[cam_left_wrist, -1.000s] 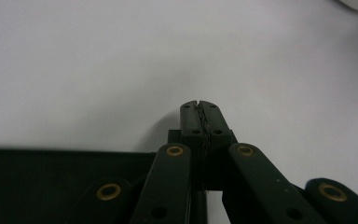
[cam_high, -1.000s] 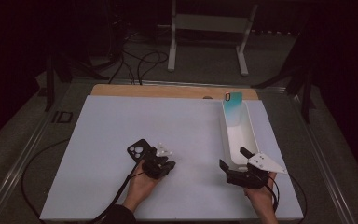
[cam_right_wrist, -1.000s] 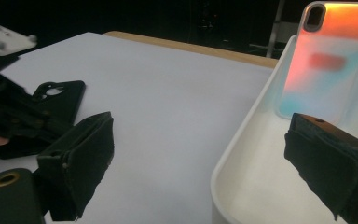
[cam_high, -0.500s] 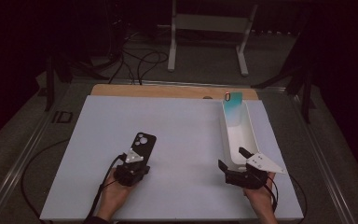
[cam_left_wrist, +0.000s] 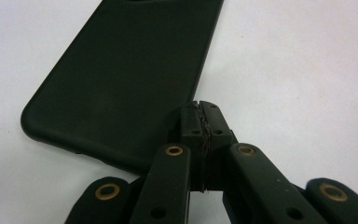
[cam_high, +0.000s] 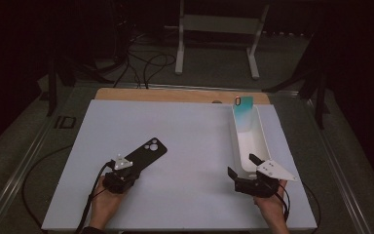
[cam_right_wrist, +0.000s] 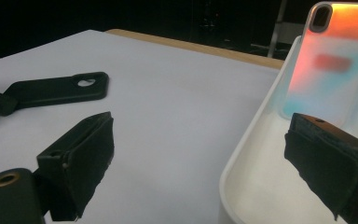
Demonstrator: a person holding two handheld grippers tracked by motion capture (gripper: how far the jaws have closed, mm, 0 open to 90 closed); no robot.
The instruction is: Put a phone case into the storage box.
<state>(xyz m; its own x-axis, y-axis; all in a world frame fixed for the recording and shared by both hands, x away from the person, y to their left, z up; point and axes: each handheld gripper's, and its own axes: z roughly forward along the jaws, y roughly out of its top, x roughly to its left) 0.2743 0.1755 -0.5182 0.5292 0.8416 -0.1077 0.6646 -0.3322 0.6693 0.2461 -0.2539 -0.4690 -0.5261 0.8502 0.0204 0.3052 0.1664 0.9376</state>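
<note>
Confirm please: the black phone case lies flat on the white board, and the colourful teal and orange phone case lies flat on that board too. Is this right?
Not quite. The black phone case lies flat on the white board, but the teal and orange phone case stands tilted inside the long white tray, leaning on its far end, as the right gripper view shows.

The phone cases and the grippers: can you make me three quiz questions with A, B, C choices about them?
1. Where does the colourful phone case stand?
A. in the white tray
B. on the floor
C. under the black phone case

2. How many phone cases are there?
A. one
B. two
C. five

3. How are the right gripper jaws?
A. shut tight
B. holding a cup
C. open

Answers: 1 A, it leans at the tray's far end. 2 B, one black, one colourful. 3 C, the right gripper view shows a wide gap, one jaw on each side of the tray's wall.
</note>
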